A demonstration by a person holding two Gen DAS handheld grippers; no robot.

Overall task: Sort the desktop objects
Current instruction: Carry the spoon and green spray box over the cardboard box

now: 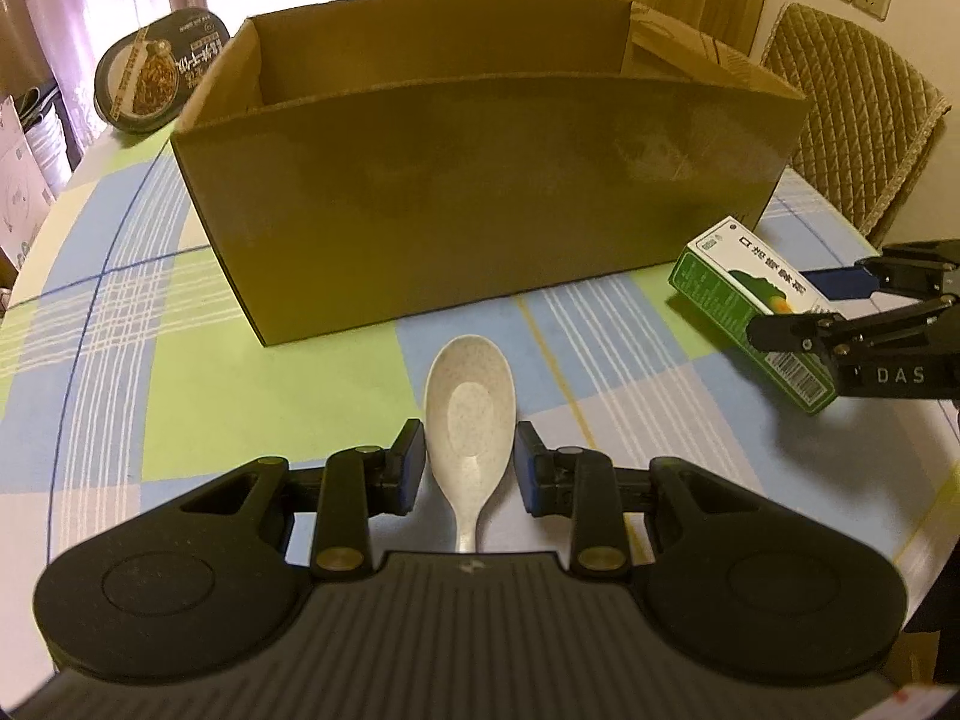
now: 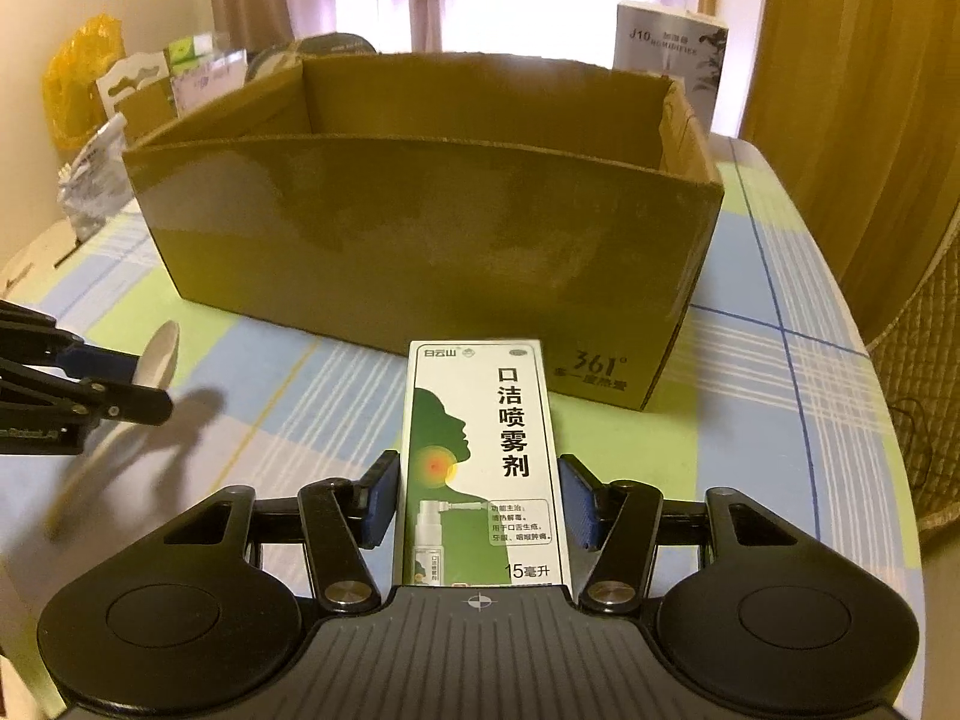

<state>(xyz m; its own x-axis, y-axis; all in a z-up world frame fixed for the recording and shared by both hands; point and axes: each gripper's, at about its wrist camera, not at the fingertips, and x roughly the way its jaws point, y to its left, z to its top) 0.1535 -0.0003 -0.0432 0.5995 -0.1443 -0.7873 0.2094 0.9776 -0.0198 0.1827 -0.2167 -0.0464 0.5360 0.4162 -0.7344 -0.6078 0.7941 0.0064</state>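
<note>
While the left gripper point(image 1: 471, 459) straddles the spoon point(image 1: 470, 402), its fingers stand apart on either side of the bowl's rear, the pads just beside the rim; whether they touch it cannot be told. The spoon lies bowl-up on the checked tablecloth point(image 1: 180, 408), bowl toward 12 o'clock and handle running back under the gripper. At 12 o'clock, near the spoon's tip, sits the open carton point(image 1: 480, 192). At 3 o'clock in the left view the right gripper point(image 1: 804, 306) reaches in around the green-and-white spray box point(image 1: 738, 294).

From the right wrist, that box point(image 2: 480, 456) lies flat, printed face up, pointing to 12 o'clock, its far end near the carton's point(image 2: 420, 240) front wall. The right gripper's point(image 2: 478, 495) fingers stand apart, a pad close on each long side. At 9 o'clock the left gripper point(image 2: 129, 387) and spoon point(image 2: 159, 354) show. A chair point(image 1: 858, 114) stands at 2 o'clock in the left view, a dark food tub point(image 1: 159, 69) at 10 o'clock.
</note>
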